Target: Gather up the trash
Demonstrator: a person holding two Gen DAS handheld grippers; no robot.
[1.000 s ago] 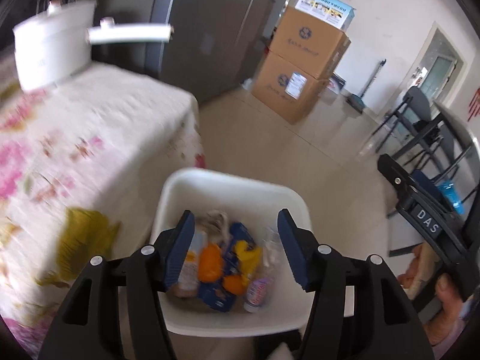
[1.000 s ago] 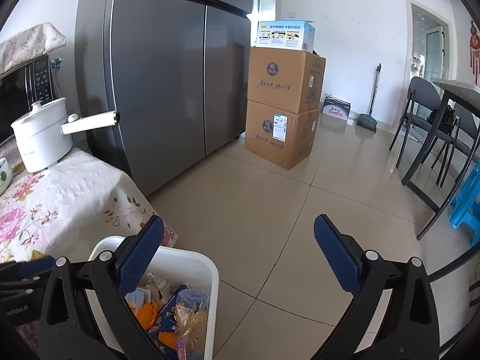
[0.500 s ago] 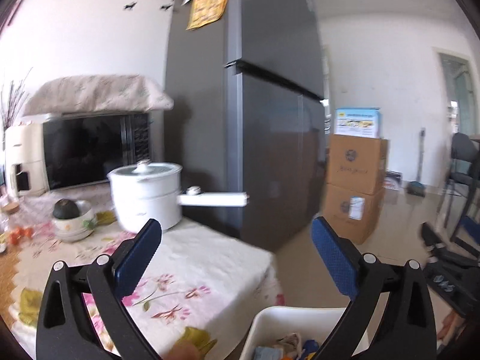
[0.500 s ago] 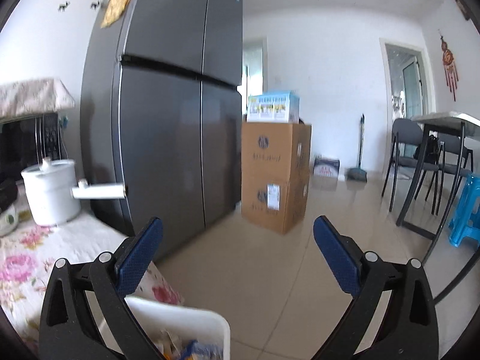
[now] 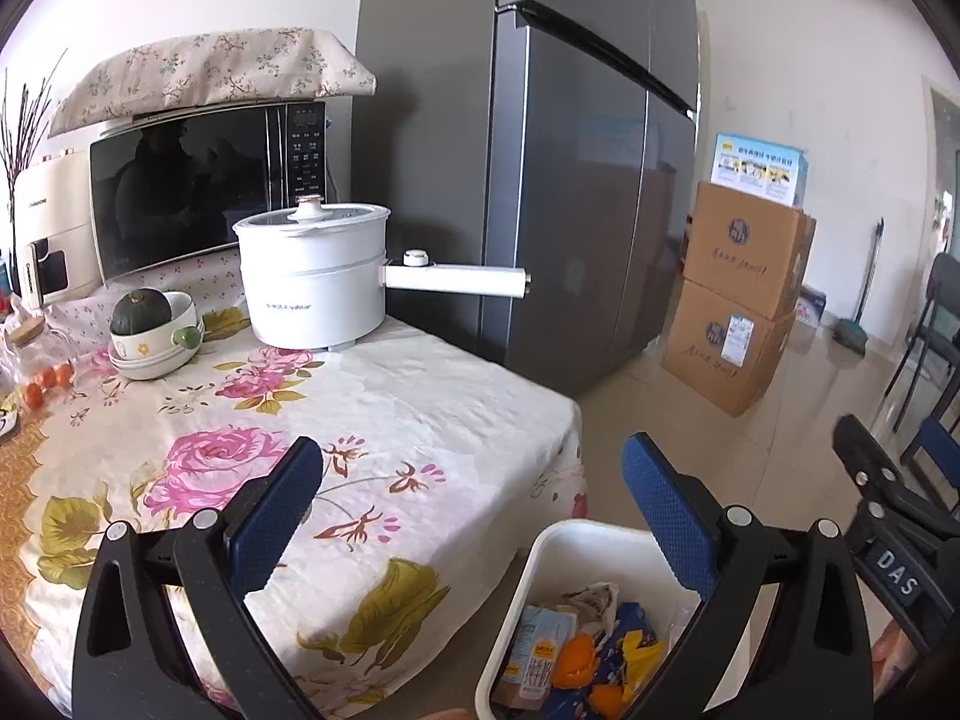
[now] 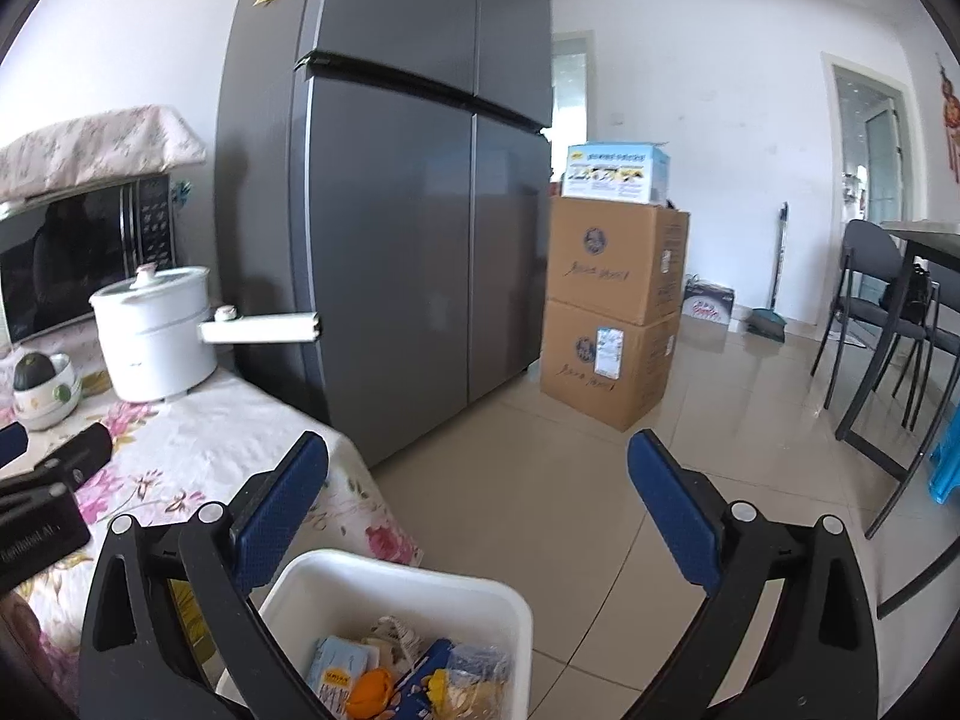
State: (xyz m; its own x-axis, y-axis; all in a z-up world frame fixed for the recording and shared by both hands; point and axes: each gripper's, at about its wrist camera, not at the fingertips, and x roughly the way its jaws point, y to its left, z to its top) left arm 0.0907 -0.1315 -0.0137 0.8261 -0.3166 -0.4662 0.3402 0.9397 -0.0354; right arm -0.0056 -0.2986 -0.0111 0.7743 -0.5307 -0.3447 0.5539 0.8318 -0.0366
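Left wrist view: the left gripper [image 5: 471,507] is spread wide with nothing between its blue pads, tilted a little downward over the edge of the surface.
Trash: wrappers, orange peel and crumpled paper [image 5: 576,648] lie in a white rectangular plastic bin [image 5: 591,534] on the floor, below and just right of this gripper.
Surface: a white cloth with pink roses and olive leaves [image 5: 360,420] lies ahead and left; no loose trash shows on the nearer part.
Right gripper: [image 6: 480,504] is also spread and empty, with the bin below and to its left.
Risk, pot: the white electric pot's long handle [image 5: 456,280] juts out ahead; a careless sweep could knock it.
Risk, bowls: the stacked white bowls holding a dark green squash [image 5: 153,330], far left, could tip if nudged.
Risk, bin: either gripper could clip the bin's rim and spill it.
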